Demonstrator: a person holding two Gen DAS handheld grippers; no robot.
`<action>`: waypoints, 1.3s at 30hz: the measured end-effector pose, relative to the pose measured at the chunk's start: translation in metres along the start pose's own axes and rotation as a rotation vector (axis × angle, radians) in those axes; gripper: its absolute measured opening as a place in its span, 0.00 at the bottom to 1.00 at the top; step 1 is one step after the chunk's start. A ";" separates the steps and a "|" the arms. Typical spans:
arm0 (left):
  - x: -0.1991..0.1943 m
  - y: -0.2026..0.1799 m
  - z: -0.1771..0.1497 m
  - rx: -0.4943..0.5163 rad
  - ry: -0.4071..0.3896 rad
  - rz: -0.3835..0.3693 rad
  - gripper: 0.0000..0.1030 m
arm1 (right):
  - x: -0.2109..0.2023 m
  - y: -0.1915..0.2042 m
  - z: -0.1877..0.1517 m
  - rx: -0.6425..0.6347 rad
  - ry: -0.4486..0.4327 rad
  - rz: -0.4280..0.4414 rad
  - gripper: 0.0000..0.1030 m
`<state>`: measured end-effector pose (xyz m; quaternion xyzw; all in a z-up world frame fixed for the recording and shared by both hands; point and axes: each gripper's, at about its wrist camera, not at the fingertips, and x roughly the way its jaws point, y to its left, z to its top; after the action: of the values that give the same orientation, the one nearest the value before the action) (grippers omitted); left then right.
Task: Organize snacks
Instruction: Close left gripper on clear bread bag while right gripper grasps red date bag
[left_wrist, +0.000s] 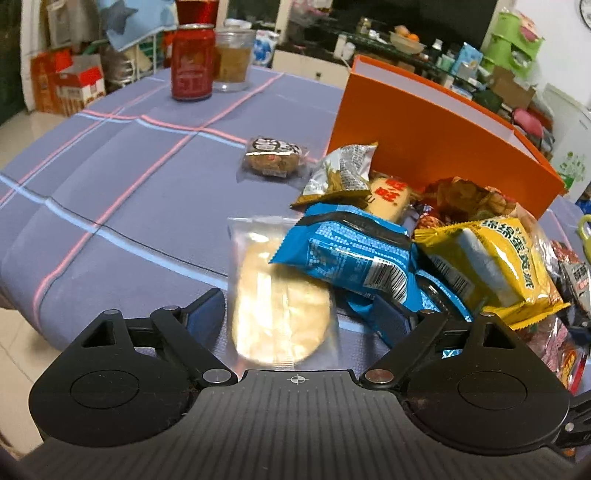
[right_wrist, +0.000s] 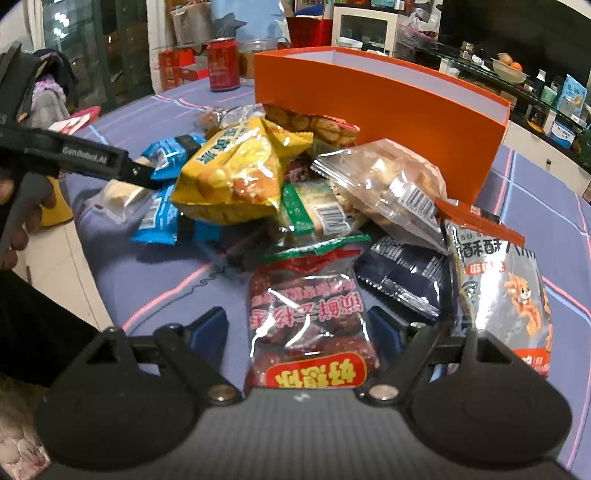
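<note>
Straddling a light, crinkly rice cracker packet (left_wrist: 280, 295) and a slippery red date bag (right_wrist: 310, 325), both grippers' fingers gape unclamped; pinch mid-body, gently.

left wrist: near, angled down | right wrist: same | shared: orange box (left_wrist: 436, 147)
</note>
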<state>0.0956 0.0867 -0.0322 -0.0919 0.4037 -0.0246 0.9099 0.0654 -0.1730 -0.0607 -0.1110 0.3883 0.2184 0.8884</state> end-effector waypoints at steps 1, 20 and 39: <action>0.001 0.000 0.000 0.010 0.003 0.000 0.85 | 0.000 0.000 0.000 0.002 0.001 0.000 0.77; 0.013 -0.002 -0.003 0.071 -0.028 0.098 0.92 | 0.002 -0.005 -0.001 0.013 -0.018 -0.011 0.77; -0.009 0.017 0.008 0.066 -0.004 0.026 0.40 | -0.009 0.016 0.004 0.004 0.034 -0.025 0.54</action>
<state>0.0950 0.1051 -0.0239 -0.0565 0.4018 -0.0261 0.9136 0.0552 -0.1602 -0.0517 -0.1177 0.4025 0.2045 0.8845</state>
